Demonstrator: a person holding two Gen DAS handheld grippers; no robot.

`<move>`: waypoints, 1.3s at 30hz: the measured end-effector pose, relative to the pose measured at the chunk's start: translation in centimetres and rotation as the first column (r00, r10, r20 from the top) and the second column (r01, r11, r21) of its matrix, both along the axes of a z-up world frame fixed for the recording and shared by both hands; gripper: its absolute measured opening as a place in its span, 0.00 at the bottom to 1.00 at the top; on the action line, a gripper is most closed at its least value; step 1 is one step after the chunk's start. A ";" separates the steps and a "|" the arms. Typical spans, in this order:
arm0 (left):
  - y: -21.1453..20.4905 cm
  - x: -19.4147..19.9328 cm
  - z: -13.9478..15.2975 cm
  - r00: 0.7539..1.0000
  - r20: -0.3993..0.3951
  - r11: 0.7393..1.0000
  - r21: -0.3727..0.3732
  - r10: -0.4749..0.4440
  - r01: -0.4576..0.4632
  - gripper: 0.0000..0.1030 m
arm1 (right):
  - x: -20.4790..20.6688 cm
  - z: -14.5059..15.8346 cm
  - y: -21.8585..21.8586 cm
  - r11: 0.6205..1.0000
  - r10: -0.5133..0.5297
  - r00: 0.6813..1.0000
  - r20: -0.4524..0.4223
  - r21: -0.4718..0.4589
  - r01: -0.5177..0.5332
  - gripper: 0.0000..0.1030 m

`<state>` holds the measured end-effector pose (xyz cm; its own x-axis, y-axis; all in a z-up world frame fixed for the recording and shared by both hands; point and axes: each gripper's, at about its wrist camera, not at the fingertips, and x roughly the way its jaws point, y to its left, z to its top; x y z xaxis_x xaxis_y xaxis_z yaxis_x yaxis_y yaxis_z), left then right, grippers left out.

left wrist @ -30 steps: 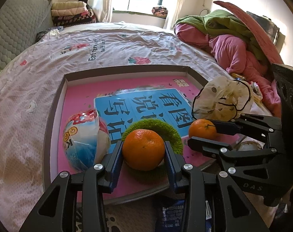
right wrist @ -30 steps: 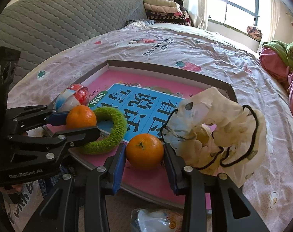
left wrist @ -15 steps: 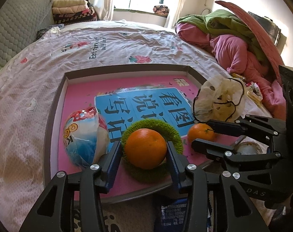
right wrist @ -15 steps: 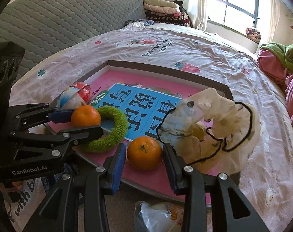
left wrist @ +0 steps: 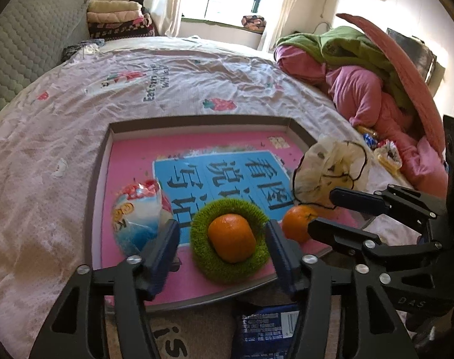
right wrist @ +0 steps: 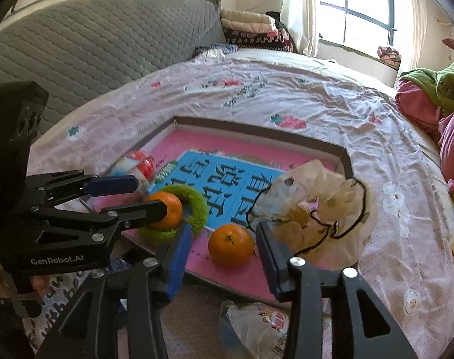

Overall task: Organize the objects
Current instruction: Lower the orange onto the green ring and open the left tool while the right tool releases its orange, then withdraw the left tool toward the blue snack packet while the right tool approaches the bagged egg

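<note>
One orange [left wrist: 231, 237] sits in the hole of a green fuzzy ring [left wrist: 203, 224] on the pink tray [left wrist: 131, 146]. My left gripper [left wrist: 222, 248] is open, its pads on either side of the ring, clear of the orange. A second orange [right wrist: 230, 245] lies on the tray near the front edge. My right gripper [right wrist: 224, 257] is open around it without touching. In the right wrist view the first orange [right wrist: 170, 214] and ring [right wrist: 197, 203] show behind the left gripper's fingers [right wrist: 131, 209].
A snack packet [left wrist: 137, 212] lies on the tray's left. A crumpled plastic bag [left wrist: 328, 167] sits at its right edge. The tray rests on a bed with a printed sheet [left wrist: 137, 83]. Clothes [left wrist: 361, 68] are piled at right. Packets [right wrist: 257, 326] lie on the floor below.
Both grippers have opened and let go of their oranges. The left orange now rests in the green ring, the right one on the tray. Both grippers have pulled back slightly.
</note>
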<state>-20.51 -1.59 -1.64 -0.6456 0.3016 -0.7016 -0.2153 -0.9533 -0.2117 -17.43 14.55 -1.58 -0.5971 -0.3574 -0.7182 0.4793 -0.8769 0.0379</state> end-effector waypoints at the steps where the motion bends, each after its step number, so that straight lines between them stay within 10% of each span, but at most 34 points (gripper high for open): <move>1: -0.1 0.1 0.3 1.000 -0.006 1.000 0.005 0.003 -0.003 0.60 | 0.1 0.3 0.1 1.000 -0.002 1.000 -0.009 -0.006 0.002 0.48; 20: -1.3 3.6 7.8 0.980 -0.194 0.996 -0.057 0.053 -0.066 0.71 | 3.0 8.0 3.1 0.989 -0.079 0.963 -0.259 -0.142 0.043 0.55; 39: -2.1 7.7 10.2 0.962 -0.261 0.995 -0.018 0.086 -0.094 0.72 | 6.2 9.6 4.3 0.987 -0.106 0.942 -0.318 -0.146 0.062 0.55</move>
